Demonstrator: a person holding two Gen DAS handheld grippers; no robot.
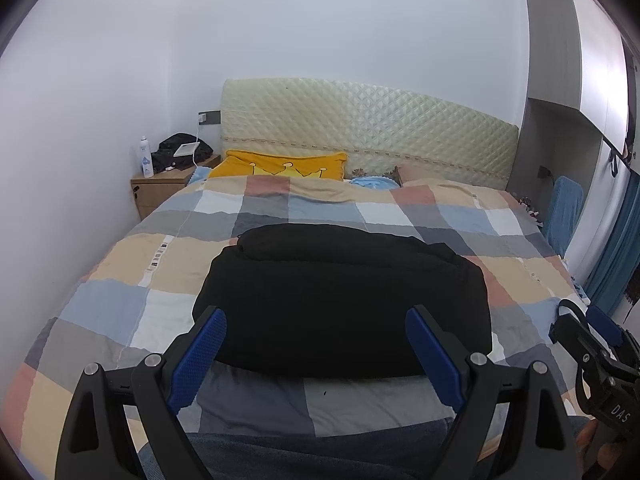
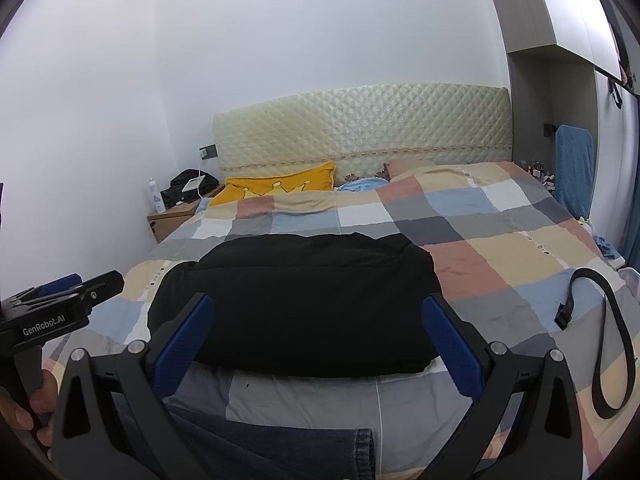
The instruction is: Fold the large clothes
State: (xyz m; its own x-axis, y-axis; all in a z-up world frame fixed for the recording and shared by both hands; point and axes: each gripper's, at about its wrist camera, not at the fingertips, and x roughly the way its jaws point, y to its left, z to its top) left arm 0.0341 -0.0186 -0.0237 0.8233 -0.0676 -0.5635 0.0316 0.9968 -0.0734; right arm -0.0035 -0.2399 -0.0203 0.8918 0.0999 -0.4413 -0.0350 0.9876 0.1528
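Left gripper (image 1: 316, 344): jaws spread wide, holding nothing; hovers just near of the garment's near edge.
Right gripper (image 2: 318, 332): also wide apart, empty; same height, beside the left one.
Garment (image 1: 340, 300): black, already folded to a thick rounded block, lying on the quilt (image 1: 120, 264) in the near-middle of the bed; a smaller roll sits on its far edge.
Stage (my guess): fold almost done or done; maybe one more fold or a press is left.
Risk 1: the block is puffy, so layers can spring open if it is gripped only at the top layer. Cause: padded fabric w/ air inside.
Risk 2: a pad can catch the quilt together w/ the garment, bc the near edge lies flat on it. The quilt would then lift and wrinkle.
Risk 3: the far roll may slide off if the block is pulled near too fast.
Risk 4: the black strap (image 2: 612, 344) at right may snag the right gripper.
Garment material: matte, soft, thick, no visible seams; corners rounded.
Quilt: thin cotton-like, checks of beige, grey, blue, pink; lightly creased.
Pads (image 1: 200, 356): blue, dotted rubber texture.
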